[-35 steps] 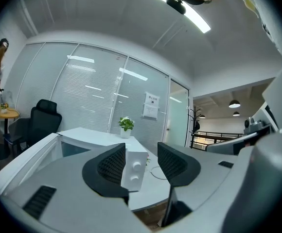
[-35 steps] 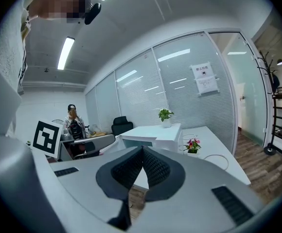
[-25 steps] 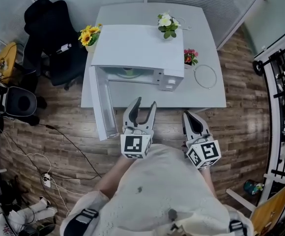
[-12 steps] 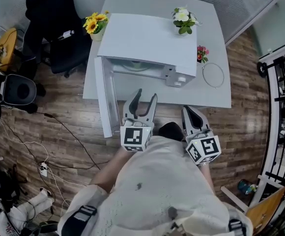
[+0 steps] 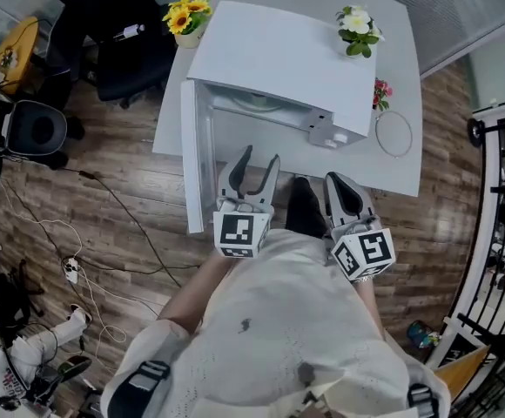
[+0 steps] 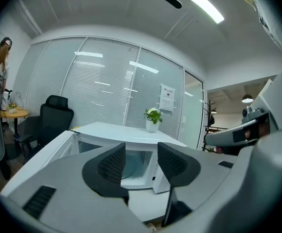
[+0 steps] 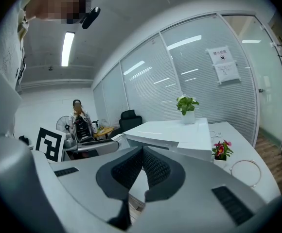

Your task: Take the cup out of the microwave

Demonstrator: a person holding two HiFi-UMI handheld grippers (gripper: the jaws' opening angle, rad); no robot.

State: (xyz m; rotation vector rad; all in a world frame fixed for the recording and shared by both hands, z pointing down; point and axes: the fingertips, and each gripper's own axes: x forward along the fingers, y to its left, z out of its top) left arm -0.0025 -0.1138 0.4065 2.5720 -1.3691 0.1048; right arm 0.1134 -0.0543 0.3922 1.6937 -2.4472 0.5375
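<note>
Microwave (image 5: pixel 279 55) stands on the table (image 5: pixel 396 77) with its door (image 5: pixel 198 159) swung fully open. Left gripper (image 5: pixel 259 157) is level with the cavity opening, jaws apart, nothing between them. Right gripper (image 5: pixel 338 181) is beside it, jaws closed together, empty. The cup cannot be made out inside the cavity.

Wood-plank floor (image 5: pixel 461 225), white table (image 5: pixel 366 171), black office chair (image 5: pixel 135 64), blind-covered glass walls (image 6: pixel 107 91), ceiling strip lights (image 7: pixel 67 47)
</note>
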